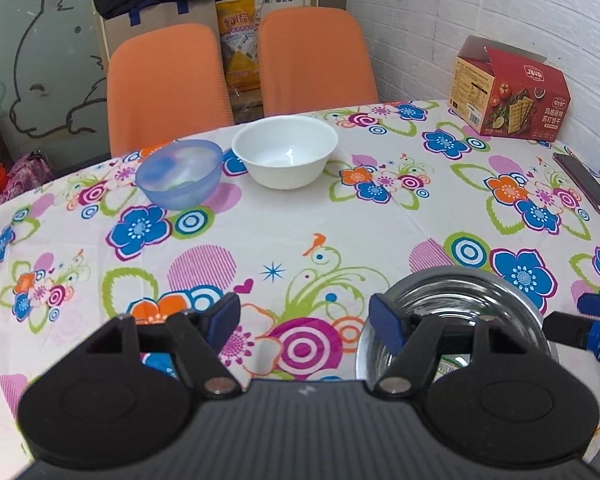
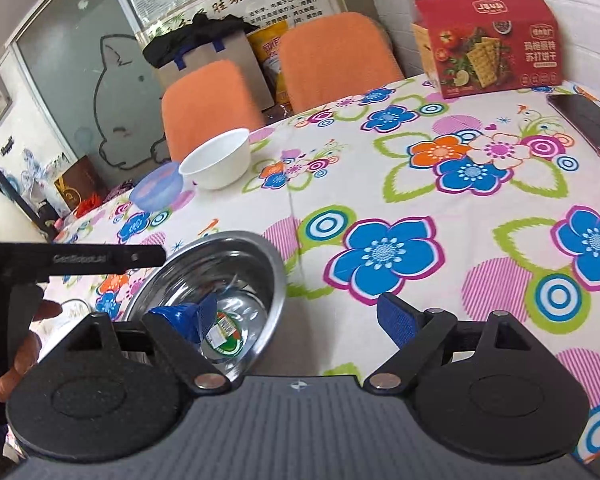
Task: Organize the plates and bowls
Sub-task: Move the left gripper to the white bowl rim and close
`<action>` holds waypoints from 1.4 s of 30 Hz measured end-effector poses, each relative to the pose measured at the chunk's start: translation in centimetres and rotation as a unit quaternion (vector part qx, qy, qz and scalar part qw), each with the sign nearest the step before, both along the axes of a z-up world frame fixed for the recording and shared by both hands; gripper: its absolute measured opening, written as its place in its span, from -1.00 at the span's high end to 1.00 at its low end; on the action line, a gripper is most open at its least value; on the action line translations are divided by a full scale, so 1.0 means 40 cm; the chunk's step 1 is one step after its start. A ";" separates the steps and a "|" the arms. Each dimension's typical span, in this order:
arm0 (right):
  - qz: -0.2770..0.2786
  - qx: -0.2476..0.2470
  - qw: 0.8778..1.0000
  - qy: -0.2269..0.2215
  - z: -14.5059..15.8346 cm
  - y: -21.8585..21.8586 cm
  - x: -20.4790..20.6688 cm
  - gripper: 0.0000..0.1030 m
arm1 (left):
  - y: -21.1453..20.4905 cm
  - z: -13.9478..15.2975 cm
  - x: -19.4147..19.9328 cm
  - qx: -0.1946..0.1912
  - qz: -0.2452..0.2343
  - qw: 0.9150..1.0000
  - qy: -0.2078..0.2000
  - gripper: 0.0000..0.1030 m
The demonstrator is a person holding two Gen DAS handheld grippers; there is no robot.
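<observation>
Steel bowl [image 2: 216, 296] sits at near table edge, apart from blue bowl [image 1: 179, 173] and white bowl [image 1: 286, 151] touching at far side. Right gripper [image 2: 300, 316] spread wide, one finger inside steel rim, gripping nothing; left gripper [image 1: 304, 320] likewise spread, empty. Risk: slick thin rim slips from pads, bowl skids off edge.

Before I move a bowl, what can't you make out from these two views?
- Steel bowl, left wrist view: near half hidden by the left gripper.
- Same bowl's label, right wrist view: too small to read.
- Blue bowl, right wrist view: partly behind the white bowl.
</observation>
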State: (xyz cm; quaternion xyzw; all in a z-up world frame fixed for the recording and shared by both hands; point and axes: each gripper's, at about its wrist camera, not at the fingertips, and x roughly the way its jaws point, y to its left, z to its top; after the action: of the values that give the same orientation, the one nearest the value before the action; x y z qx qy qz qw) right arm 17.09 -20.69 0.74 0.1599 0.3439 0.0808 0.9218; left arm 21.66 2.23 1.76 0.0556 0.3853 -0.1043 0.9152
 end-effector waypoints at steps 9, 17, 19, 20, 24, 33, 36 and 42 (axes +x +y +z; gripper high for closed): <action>0.086 -0.074 0.993 -0.043 0.093 0.044 0.092 -0.44 | 0.100 0.115 0.105 0.035 0.029 0.998 -0.042 -0.43; 0.126 -0.124 0.983 -0.051 0.144 0.090 0.260 -0.44 | 0.117 0.142 0.242 0.038 0.045 0.997 -0.053 -0.43; 0.138 -0.137 0.979 -0.055 0.150 0.104 0.289 -0.44 | 0.111 0.136 0.271 0.036 0.039 0.997 -0.050 -0.43; 0.142 -0.146 0.977 -0.056 0.152 0.112 0.304 -0.44 | 0.108 0.133 0.281 0.037 0.038 0.997 -0.049 -0.43; 0.155 -0.162 0.973 -0.059 0.152 0.131 0.362 -0.44 | 0.093 0.121 0.331 0.040 0.030 0.998 -0.047 -0.43; 0.196 -0.153 0.967 -0.062 0.092 0.167 0.500 -0.44 | 0.083 0.077 0.476 0.048 0.025 0.998 -0.033 -0.44; 0.207 -0.165 0.963 -0.055 0.059 0.185 0.539 -0.44 | 0.062 0.059 0.536 0.055 -0.001 0.998 -0.026 -0.44; 0.231 -0.176 0.956 -0.044 0.014 0.210 0.595 -0.44 | 0.013 0.009 0.633 0.078 -0.088 0.993 0.005 -0.46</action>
State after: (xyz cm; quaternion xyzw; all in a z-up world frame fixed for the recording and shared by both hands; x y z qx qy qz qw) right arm 40.89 -12.28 1.29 -0.0918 0.3394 0.2364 0.9058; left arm 46.98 2.76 2.13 0.1597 0.3908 -0.1543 0.8933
